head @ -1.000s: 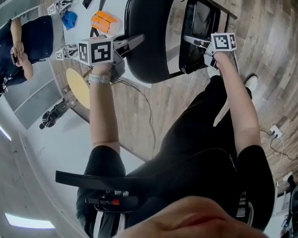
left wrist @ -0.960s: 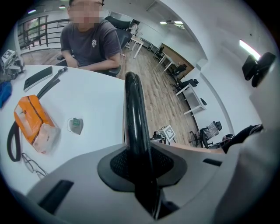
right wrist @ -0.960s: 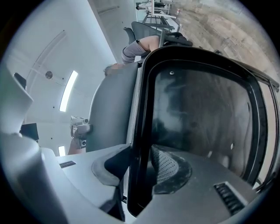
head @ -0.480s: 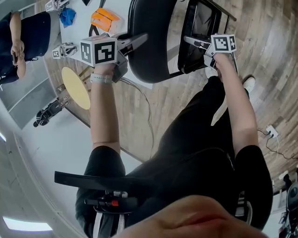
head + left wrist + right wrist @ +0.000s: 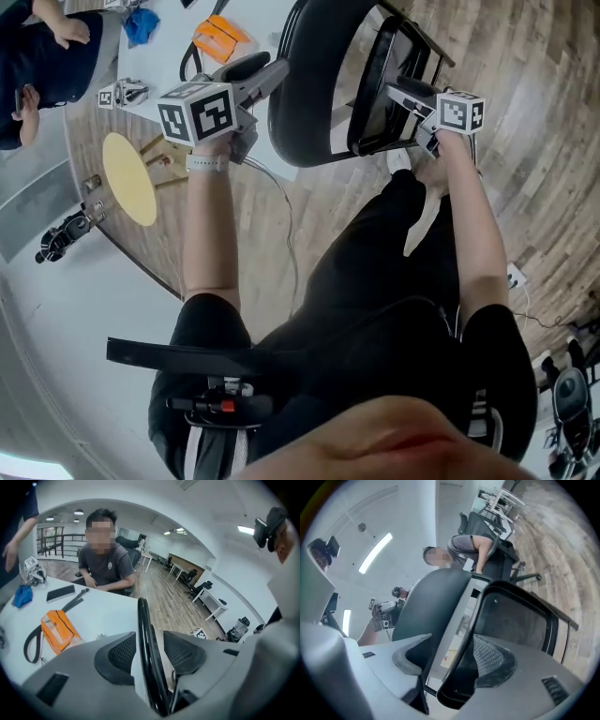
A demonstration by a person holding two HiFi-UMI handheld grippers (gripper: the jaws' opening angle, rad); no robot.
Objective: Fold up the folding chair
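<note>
Presently, the black folding chair (image 5: 309,94) is found standing on the wooden floor (image 5: 525,141) between the two tongs, its curved backrest (image 5: 142,630) and its framed seat (image 5: 520,616) drawn near to one another. The left tongs (image 5: 261,77) are seen released. Their jaws have just been opening, and the thin black rim of the backrest is left between the ribbed pads (image 5: 117,651), with a gap visible on its right side. The right tongs (image 5: 401,94) are likewise released, their jaws having just been opening. The rounded black edge of the seat is seen between them, and the backrest is placed just beyond the left jaw. Beyond the left tongs a white surface (image 5: 103,611) is shown. An orange zipped pouch (image 5: 58,630) with a black strap is laid on it, to the left of the jaws, and a person in a grey shirt (image 5: 105,566) is seated behind it. Below and to the left of the left tongs, in the head view, a round pale-yellow disc (image 5: 129,178) is seen.
</note>
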